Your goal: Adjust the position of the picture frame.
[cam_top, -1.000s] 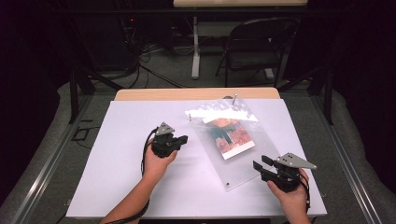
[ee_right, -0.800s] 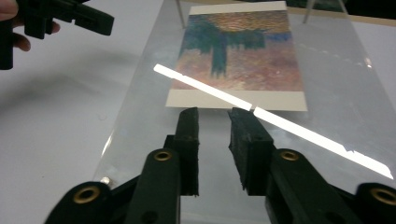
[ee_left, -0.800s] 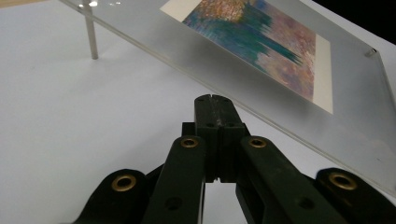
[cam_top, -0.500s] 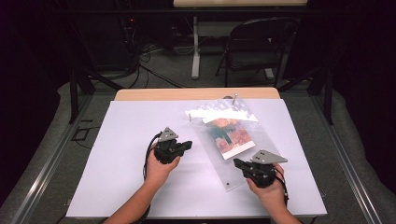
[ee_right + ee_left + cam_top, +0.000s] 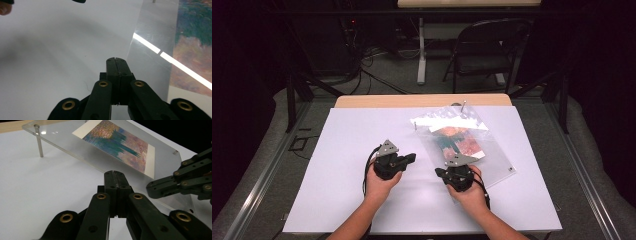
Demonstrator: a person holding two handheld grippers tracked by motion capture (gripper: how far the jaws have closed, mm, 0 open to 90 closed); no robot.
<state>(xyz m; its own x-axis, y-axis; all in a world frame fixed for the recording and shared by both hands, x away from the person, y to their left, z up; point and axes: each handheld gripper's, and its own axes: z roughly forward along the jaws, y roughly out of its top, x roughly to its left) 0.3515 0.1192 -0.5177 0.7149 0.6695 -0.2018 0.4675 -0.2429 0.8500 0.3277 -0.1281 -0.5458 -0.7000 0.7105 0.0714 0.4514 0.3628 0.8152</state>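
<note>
A clear acrylic picture frame [image 5: 494,150] lies tilted on thin metal posts [image 5: 38,141] at the right half of the white table [image 5: 337,200]. It holds a colourful print [image 5: 457,140]. My left gripper [image 5: 411,158] rests mid-table with its jaws shut and empty, aimed at the frame's near edge [image 5: 82,157]. My right gripper [image 5: 439,172] sits at the frame's front left corner, jaws shut on nothing. In the left gripper view its jaw tips [image 5: 115,173] are closed, with the right gripper [image 5: 150,189] just to their right. In the right gripper view the closed tips [image 5: 115,59] hover over the table beside the acrylic sheet [image 5: 147,62].
A folding chair [image 5: 484,55] and a table leg [image 5: 421,50] stand beyond the far edge, with cables [image 5: 367,65] on the floor. A wooden strip [image 5: 422,100] runs along the table's back. Metal rails [image 5: 257,185] flank the table.
My right hand has slid left from the table's front right corner to the frame's front left corner, and its jaws have come together. My left hand has stayed put.
</note>
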